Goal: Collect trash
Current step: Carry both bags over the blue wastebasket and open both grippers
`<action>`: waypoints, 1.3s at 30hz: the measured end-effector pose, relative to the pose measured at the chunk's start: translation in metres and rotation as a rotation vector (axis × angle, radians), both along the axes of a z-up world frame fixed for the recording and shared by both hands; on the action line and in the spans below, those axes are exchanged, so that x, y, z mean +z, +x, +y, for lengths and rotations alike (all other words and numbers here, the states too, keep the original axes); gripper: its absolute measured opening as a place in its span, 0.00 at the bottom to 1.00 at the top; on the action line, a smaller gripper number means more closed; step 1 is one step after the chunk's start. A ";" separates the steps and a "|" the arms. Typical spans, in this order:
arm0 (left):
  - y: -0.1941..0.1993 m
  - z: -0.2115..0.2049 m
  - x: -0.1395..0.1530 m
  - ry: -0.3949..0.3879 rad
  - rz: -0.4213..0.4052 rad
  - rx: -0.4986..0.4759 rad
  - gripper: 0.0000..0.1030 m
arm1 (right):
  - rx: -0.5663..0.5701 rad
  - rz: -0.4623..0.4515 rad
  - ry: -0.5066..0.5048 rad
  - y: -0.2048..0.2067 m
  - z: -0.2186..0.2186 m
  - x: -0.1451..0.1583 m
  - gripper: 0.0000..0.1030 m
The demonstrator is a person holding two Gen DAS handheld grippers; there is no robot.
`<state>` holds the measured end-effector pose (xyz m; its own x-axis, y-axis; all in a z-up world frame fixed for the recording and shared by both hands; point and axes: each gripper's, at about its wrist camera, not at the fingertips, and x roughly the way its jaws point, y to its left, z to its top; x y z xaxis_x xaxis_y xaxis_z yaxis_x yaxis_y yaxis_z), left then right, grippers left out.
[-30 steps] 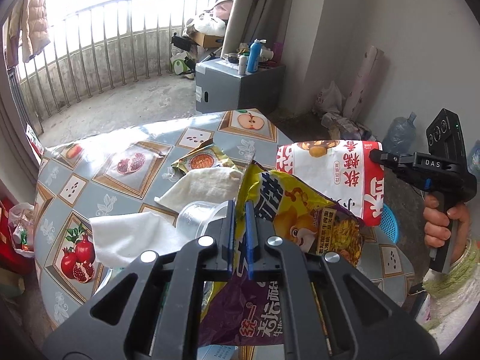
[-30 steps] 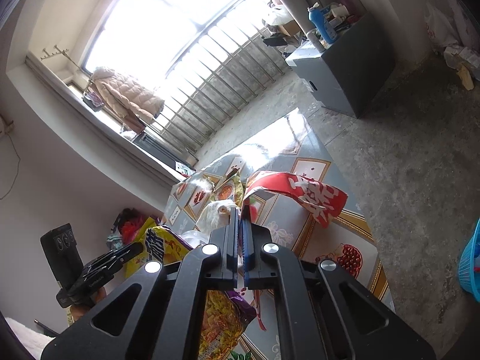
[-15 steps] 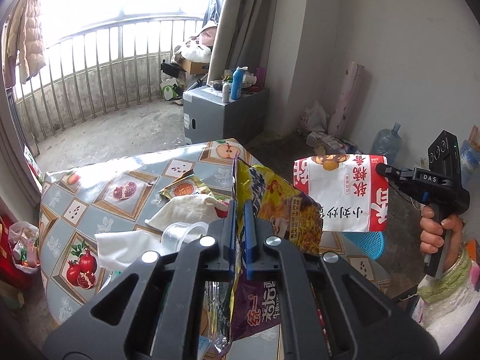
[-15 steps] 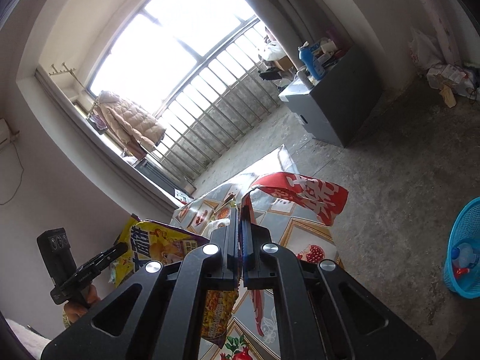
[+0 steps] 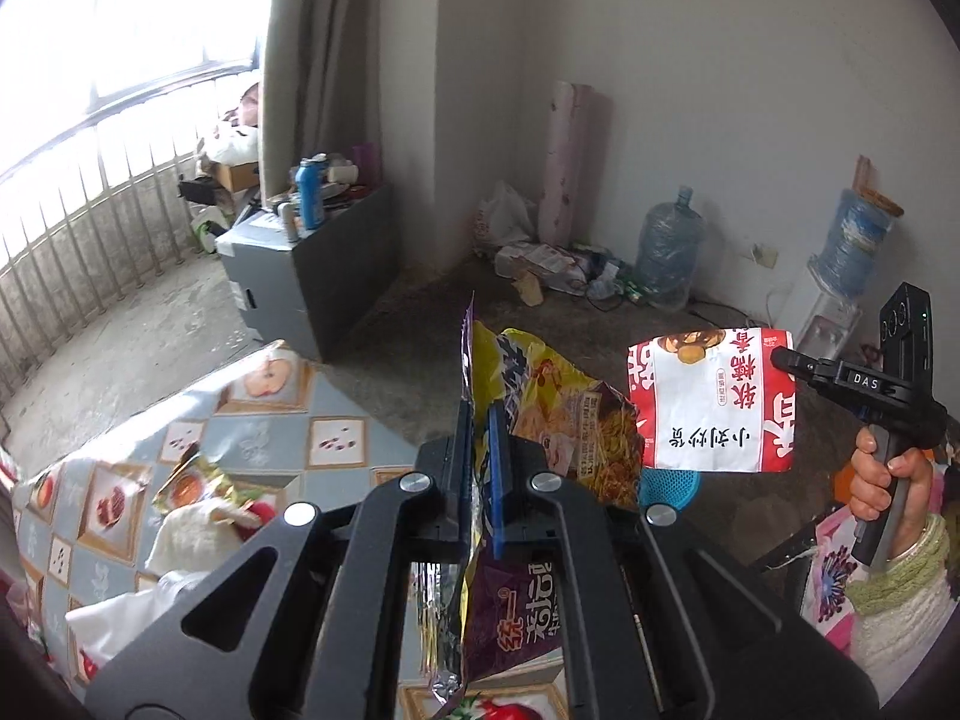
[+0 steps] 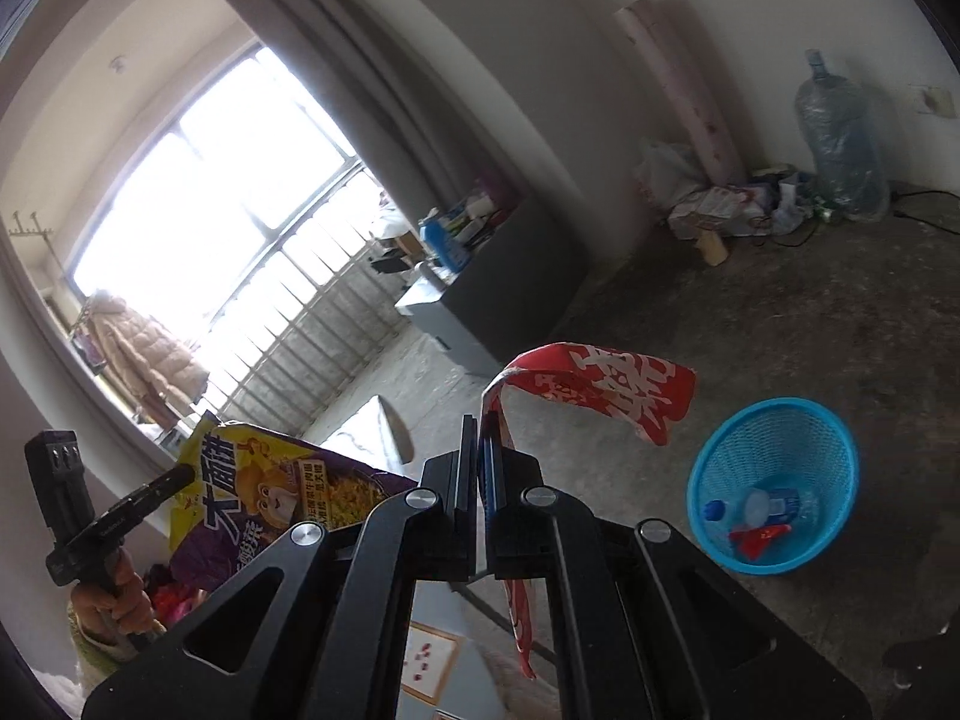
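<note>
My left gripper (image 5: 480,420) is shut on a yellow and purple noodle wrapper (image 5: 558,414), which hangs in the air past the table's edge; the same wrapper (image 6: 270,498) shows at lower left in the right wrist view. My right gripper (image 6: 483,429) is shut on a red and white snack bag (image 6: 606,387), held above the concrete floor. That bag (image 5: 711,399) also appears at the right of the left wrist view, pinched by the right gripper (image 5: 780,357) in a person's hand. A blue mesh bin (image 6: 774,483) stands on the floor below and right of the red bag.
The bin holds a plastic bottle (image 6: 750,507) and a red scrap. On the fruit-patterned table (image 5: 252,414) lie a green-gold wrapper (image 5: 192,480) and white tissues (image 5: 198,534). A grey cabinet (image 5: 312,276), a water jug (image 5: 669,246) and floor clutter line the wall.
Both grippers have swung right, away from the table and out over the floor, carrying their wrappers. The blue bin has come fully into the right wrist view.
</note>
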<state>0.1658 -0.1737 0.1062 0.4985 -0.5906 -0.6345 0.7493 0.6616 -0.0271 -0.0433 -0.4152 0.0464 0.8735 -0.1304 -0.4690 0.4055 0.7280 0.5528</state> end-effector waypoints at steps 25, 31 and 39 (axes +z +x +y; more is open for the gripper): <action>0.031 -0.405 -0.245 0.380 0.214 -0.184 0.12 | -0.295 0.503 -0.042 0.050 -0.173 -0.173 0.05; 0.036 -0.406 -0.262 0.385 0.266 -0.178 0.35 | -0.260 0.502 0.134 0.056 -0.200 -0.207 0.40; 0.037 -0.375 -0.217 0.273 0.245 -0.170 0.40 | -0.313 0.427 0.168 0.021 -0.189 -0.198 0.42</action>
